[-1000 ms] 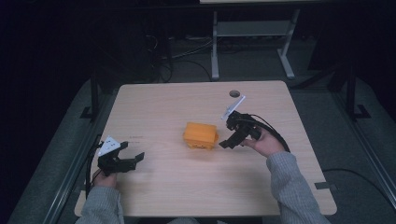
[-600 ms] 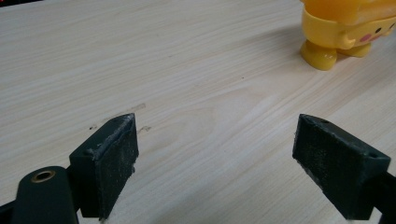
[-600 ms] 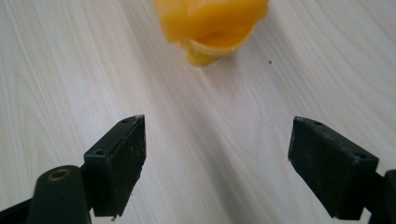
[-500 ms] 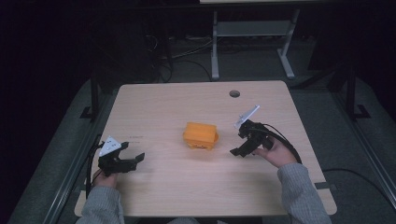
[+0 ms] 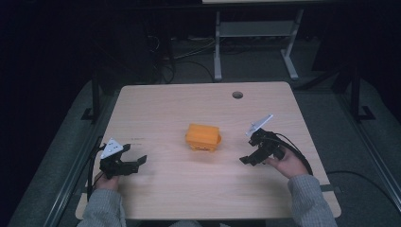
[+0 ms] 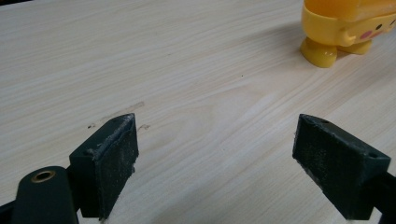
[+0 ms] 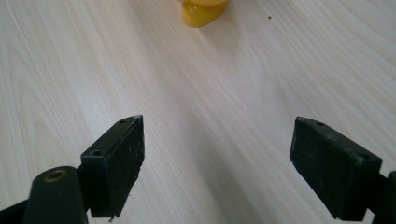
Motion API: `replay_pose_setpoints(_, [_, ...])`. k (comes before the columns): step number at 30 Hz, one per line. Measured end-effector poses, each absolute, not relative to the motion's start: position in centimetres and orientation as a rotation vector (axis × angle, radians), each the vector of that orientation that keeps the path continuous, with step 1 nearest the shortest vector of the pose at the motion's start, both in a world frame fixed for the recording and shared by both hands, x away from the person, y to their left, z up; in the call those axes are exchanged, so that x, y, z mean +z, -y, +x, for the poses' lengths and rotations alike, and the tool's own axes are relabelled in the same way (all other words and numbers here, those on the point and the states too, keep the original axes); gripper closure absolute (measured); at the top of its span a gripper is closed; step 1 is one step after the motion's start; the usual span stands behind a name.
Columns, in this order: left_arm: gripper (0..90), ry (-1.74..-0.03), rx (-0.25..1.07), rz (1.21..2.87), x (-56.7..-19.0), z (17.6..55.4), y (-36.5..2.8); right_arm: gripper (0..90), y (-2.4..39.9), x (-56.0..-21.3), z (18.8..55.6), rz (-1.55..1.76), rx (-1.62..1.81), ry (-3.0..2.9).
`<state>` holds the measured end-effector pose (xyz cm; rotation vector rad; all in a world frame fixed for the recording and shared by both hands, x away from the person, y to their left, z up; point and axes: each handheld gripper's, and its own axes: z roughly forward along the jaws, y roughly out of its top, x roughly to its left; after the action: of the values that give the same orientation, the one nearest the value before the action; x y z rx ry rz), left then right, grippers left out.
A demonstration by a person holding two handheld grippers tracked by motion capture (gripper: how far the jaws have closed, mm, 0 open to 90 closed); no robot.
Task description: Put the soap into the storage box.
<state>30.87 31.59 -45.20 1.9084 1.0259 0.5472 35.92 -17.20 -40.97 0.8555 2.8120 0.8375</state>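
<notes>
Roughly at the middle of the surface [image 5: 156,109] stands the yellow toy [image 5: 203,136], a small blocky figure of orange-yellow plastic. In the left gripper view it appears at the top right corner, where 1 rounded foot, a short arm and a pink cheek mark are visible on its lower part. In the right gripper view, 1 yellow foot of it shows at the top edge. Nothing touches the toy.

To the right of the toy, near it but apart, the right gripper [image 5: 249,159] is held low over the wood by the person's right hand [image 5: 286,163]. Its jaws are spread wide, with bare wood between them, and they point toward the toy. A grey plate rises from its top and a black cable loops behind the hand.

Farther off, near the front left corner of the surface, the left gripper [image 5: 138,162] rests in the person's left hand [image 5: 107,181]. Its jaws are also spread wide and grasp nothing. Both forearms wear grey sleeves [image 5: 307,201].

A round hole [image 5: 237,94] lies in the surface toward the far right side.
</notes>
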Motion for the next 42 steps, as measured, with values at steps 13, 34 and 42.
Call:
replay_pose_setpoints(13, [13.8, -1.019, 0.552, 1.918, -45.3, 30.9, -31.5, 17.5, 19.7, -42.0, 34.0, 0.935, 0.872, -2.78])
replay_pose_setpoints(34, [13.8, -1.016, 0.549, 1.924, -45.4, 30.8, -31.2, 16.4, 23.9, -44.8, 28.4, 1.104, 0.938, -2.668])
replay_pose_setpoints(42, [13.8, -1.013, 0.549, 1.919, -45.3, 30.8, -31.1, 14.5, 24.8, -44.8, 26.1, 1.179, 0.988, -2.551])
